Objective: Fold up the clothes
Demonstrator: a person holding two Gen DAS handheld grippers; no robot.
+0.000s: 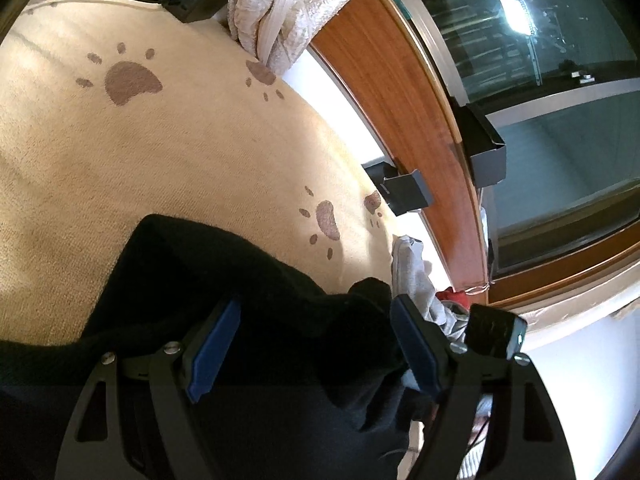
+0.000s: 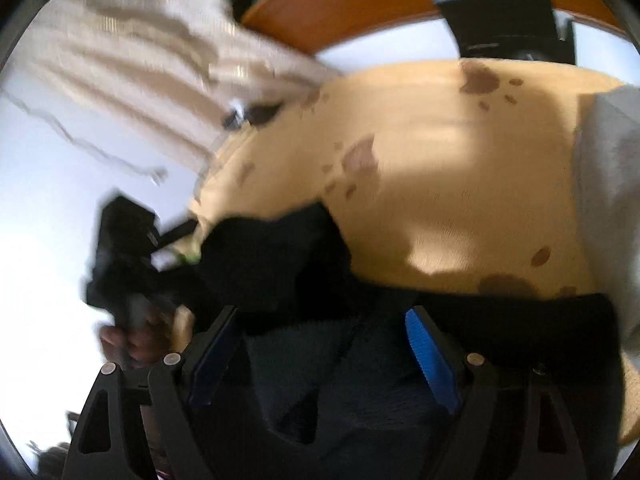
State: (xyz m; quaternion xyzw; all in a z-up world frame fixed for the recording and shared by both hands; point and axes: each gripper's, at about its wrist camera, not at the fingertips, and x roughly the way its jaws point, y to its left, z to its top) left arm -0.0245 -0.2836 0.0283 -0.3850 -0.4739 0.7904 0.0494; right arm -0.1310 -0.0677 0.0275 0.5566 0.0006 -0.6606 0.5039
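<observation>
A wide tan fleece blanket printed with brown paw marks (image 1: 168, 148) covers the work surface and serves as the folding bed; it fills most of both wrist views. Behind it runs a curved reddish wooden window frame (image 1: 384, 80) with dark glass, and a cream quilted cover (image 1: 276, 4) hangs over the blanket's far edge.

On the blanket's near side lies the black knit garment (image 1: 208, 276), partly bunched, one squared corner spread flat towards the middle of the blanket and the rest heaped under both tools. A crumpled grey garment (image 1: 416, 280) waits just beside it at the blanket's edge, with a scrap of red cloth beyond.

The left gripper (image 1: 316, 340) stands spread, its blue pads either side of a raised black fold without pressing it. The right gripper (image 2: 320, 360) is also spread, black cloth lying between its blue pads but not pinched; that view is blurred, so fine contact cannot be judged. The person's hand (image 2: 136, 344) shows at its left, wrapped round the other tool's handle.

The step in hand looks like re-gripping between folds: the black garment is loose in neither tool. The next move likely calls for each tool to find a clean edge or corner of the black cloth, close firmly, then draw it flat before folding it over.
</observation>
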